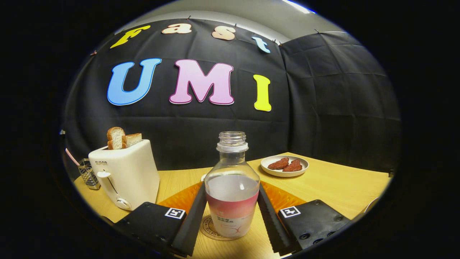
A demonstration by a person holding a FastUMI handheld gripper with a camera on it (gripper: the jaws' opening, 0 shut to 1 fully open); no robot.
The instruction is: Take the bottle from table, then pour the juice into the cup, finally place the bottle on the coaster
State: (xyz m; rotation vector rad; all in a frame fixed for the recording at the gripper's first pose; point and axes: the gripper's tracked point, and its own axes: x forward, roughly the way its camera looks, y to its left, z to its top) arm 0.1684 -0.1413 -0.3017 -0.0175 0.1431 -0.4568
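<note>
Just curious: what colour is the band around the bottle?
Pink, fading paler downward, on the clear bottle between the claw fingers; the gripper view shows it best.

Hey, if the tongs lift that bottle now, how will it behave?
The bottle is clear plastic with no cap, so a tilt would probably spill. It looks roughly half full, so moderately heavy and likely to slosh. The tongs sit against its labelled sides; the smooth label could slip, and thin walls might flex.

1 bottle (232, 187), 1 toaster (125, 178), 2 toast slices (122, 138), 1 plate (284, 171).
</note>
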